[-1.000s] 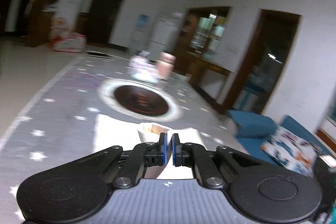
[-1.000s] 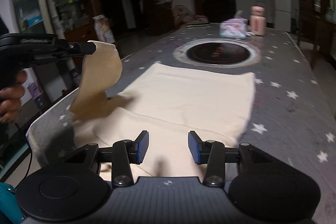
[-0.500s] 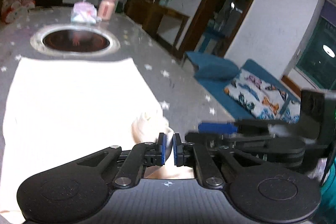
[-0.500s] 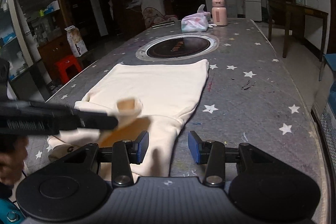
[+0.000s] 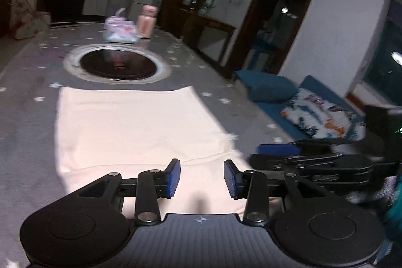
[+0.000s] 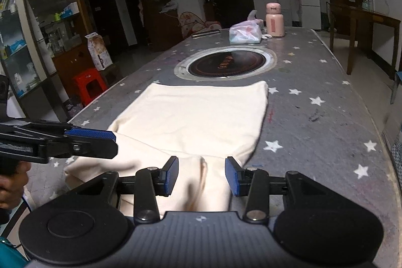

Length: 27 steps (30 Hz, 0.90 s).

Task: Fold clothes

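Both tongs hang released over a cream garment [image 6: 201, 117] lying flat on a grey, star-printed table [image 6: 326, 117], just short of the round inset burner [image 6: 226, 63]. The left gripper [image 5: 201, 177] has its blue pads spread wide with nothing between them. The right gripper [image 6: 201, 176] gapes equally wide above a folded-in sleeve [image 6: 201, 182] at the garment's near end, gripping nothing. A pink flask [image 6: 274, 19] and a tissue pack [image 6: 245, 33] stand at the far end.
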Each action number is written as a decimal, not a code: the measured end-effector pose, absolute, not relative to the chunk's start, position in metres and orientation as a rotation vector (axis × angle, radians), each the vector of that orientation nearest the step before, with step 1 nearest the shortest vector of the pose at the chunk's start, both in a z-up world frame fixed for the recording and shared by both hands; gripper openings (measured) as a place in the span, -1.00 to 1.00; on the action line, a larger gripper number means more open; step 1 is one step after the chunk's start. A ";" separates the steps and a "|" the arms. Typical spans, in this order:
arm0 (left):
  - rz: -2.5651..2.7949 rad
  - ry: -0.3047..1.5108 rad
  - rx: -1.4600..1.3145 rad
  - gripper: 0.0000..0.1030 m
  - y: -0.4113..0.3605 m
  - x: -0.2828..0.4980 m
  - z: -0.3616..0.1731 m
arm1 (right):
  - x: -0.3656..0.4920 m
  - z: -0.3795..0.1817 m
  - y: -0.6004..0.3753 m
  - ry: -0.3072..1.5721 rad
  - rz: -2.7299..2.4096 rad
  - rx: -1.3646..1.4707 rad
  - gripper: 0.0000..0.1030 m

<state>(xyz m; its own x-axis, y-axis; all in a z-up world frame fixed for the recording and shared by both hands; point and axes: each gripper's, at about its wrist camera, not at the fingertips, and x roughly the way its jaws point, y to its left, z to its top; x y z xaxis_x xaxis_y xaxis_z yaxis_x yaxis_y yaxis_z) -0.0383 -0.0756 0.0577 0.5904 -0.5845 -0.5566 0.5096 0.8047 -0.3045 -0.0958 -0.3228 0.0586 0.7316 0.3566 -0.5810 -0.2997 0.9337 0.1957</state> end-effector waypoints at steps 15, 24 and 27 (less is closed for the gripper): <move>-0.451 0.771 -0.090 -0.42 -0.019 -0.033 0.025 | -0.077 0.043 -0.274 0.706 0.506 0.005 -0.21; -0.459 0.741 -0.100 -0.49 -0.017 -0.025 0.040 | -0.071 0.036 -0.277 0.746 0.486 -0.020 -0.26; -0.459 0.743 -0.097 -0.49 -0.024 -0.012 0.037 | -0.070 0.040 -0.275 0.733 0.487 -0.029 -0.26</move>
<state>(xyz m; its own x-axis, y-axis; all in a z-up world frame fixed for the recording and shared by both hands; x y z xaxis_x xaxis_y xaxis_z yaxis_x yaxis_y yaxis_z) -0.0118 -0.0242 0.0371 0.6424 -0.4361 -0.6302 0.3687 0.8968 -0.2447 -0.0701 -0.2749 0.0405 0.6374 0.4166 -0.6482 -0.4364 0.8885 0.1419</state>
